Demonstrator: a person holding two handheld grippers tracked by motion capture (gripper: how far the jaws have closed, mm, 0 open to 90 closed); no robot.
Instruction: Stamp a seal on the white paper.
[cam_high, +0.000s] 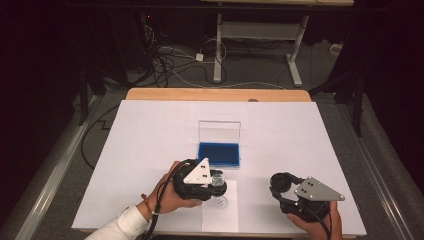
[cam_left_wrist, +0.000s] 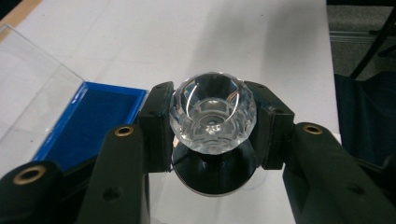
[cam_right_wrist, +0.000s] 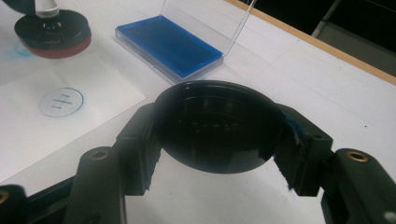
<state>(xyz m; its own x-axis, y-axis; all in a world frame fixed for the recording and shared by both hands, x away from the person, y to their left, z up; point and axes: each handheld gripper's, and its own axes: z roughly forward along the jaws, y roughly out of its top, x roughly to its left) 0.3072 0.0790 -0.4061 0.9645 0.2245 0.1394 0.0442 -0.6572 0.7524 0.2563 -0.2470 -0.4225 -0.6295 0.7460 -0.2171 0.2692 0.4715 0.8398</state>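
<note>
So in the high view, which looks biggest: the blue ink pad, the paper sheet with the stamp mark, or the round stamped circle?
Largest to smallest as they look in the high view:
1. Paper sheet
2. Blue ink pad, fairly close to the sheet in size, and it lies farther from the camera
3. Stamped circle, plainly the smallest

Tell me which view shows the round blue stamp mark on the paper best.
The right gripper view: the round blue stamp mark lies close and unobstructed on the white paper sheet, inner strokes visible. The high view shows it as a tiny faint ring.
</note>
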